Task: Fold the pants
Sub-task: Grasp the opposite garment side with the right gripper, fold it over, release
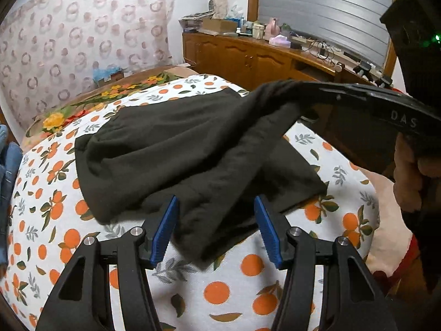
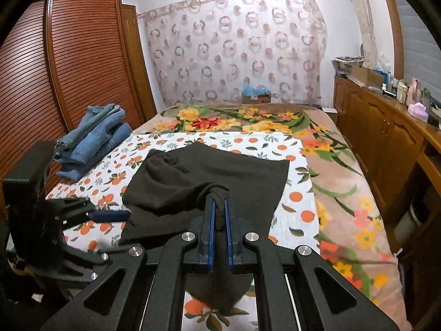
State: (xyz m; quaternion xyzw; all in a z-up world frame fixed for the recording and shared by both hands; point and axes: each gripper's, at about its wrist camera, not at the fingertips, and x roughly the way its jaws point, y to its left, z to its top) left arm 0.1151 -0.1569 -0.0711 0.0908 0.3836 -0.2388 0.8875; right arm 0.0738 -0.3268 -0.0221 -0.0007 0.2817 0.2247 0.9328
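Black pants [image 1: 165,143] lie on the orange-print sheet [image 1: 226,292] on the bed. My right gripper [image 2: 219,207] is shut on a bunched edge of the pants [image 2: 220,171] and holds that part up off the sheet. The left wrist view shows it at the upper right [image 1: 303,107], with a hand [image 1: 413,171] on its grip. My left gripper [image 1: 216,229] stands open low over the near edge of the pants. A fold of the cloth lies between its blue pads [image 1: 165,229], which do not press on it. In the right wrist view it shows at the left [image 2: 115,216].
Folded blue jeans [image 2: 93,138] are stacked at the left side of the bed. A slatted wooden wardrobe [image 2: 69,55] stands beyond them. A floral blanket [image 2: 344,193] covers the far and right parts of the bed. A cluttered wooden sideboard [image 2: 386,138] runs along the right wall.
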